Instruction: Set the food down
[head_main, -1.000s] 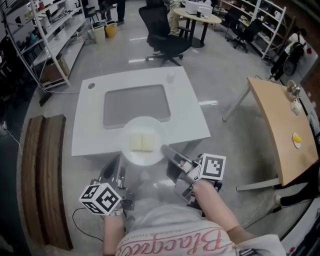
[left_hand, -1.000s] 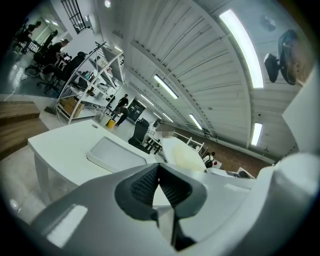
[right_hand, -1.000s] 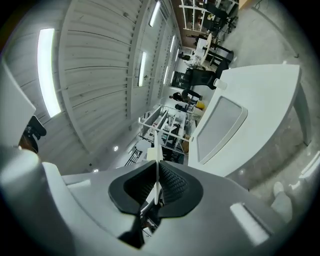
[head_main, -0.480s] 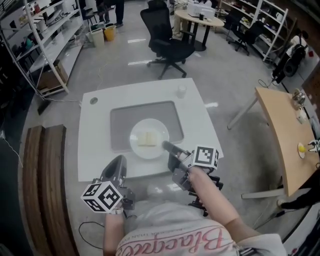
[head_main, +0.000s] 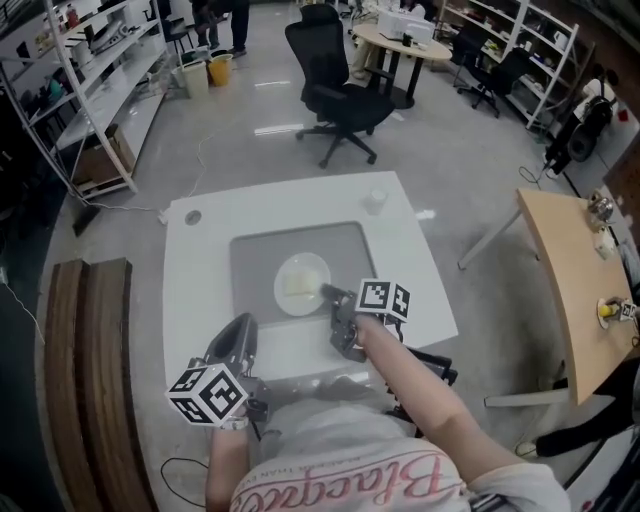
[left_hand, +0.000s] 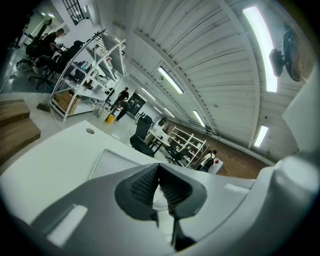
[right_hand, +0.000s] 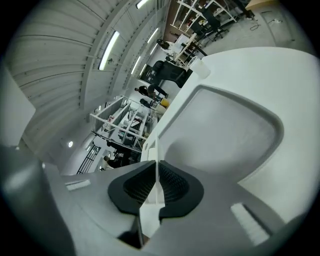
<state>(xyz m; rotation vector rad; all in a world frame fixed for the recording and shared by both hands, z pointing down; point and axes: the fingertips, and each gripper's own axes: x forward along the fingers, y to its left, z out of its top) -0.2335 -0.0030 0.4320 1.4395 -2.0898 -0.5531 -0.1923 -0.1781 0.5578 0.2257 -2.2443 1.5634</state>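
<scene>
Two surfaces: a white surface (head_main: 300, 205) and a wooden surface (head_main: 565, 270). One grey inset (head_main: 255, 265). One plate (head_main: 305, 260) with pale food (head_main: 297, 285), its pieces too small to count. One cup (head_main: 376, 201). Two grippers: left gripper (head_main: 238, 328), right gripper (head_main: 330, 294). One black chair (head_main: 335, 90) nearby.

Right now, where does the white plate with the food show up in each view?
Head view: the plate shows mid-frame over the grey panel, its near rim in the right hand-held gripper.
Left gripper view: cannot make it out; its own jaws cover the spot.
Right gripper view: the plate is edge-on, pinched between the jaws.
Shared landmark: the grey panel, in all three views.
</scene>
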